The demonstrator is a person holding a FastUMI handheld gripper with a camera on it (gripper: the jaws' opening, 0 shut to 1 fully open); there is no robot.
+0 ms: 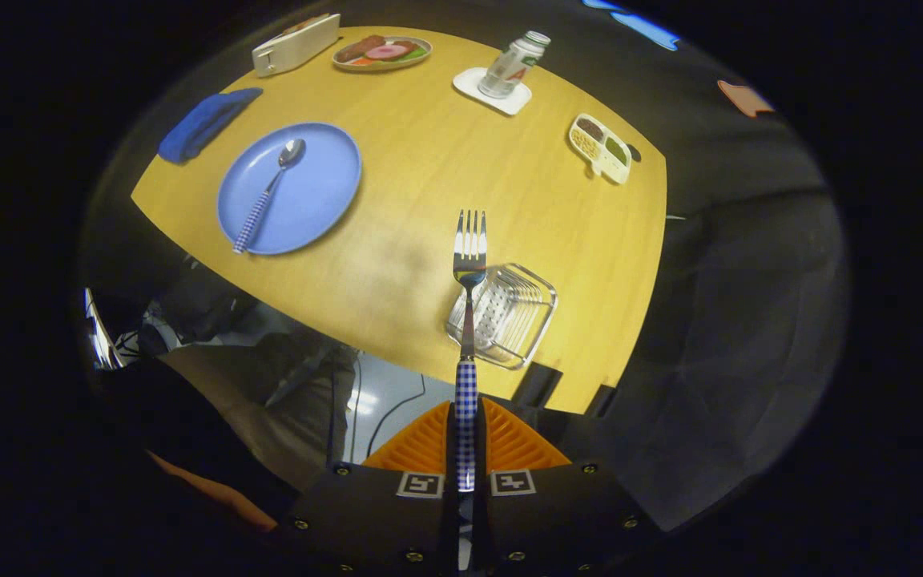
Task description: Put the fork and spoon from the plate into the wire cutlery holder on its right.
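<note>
My gripper [466,437] is shut on the blue-checked handle of the fork [469,264], which sticks straight out ahead of the orange fingers [509,441] with its tines pointing away. High above the table, the fork's neck overlaps the wire cutlery holder [509,316], which stands near the table's near edge. The spoon [268,192], with the same checked handle, lies across the blue plate [313,192] well to the left of the holder.
On the yellow table [429,160] lie a folded blue cloth [205,120], a white box [295,44], a plate of toy food [382,52], a bottle on a white coaster [509,68] and a small divided dish [602,146]. Cables and floor show below the table's edge.
</note>
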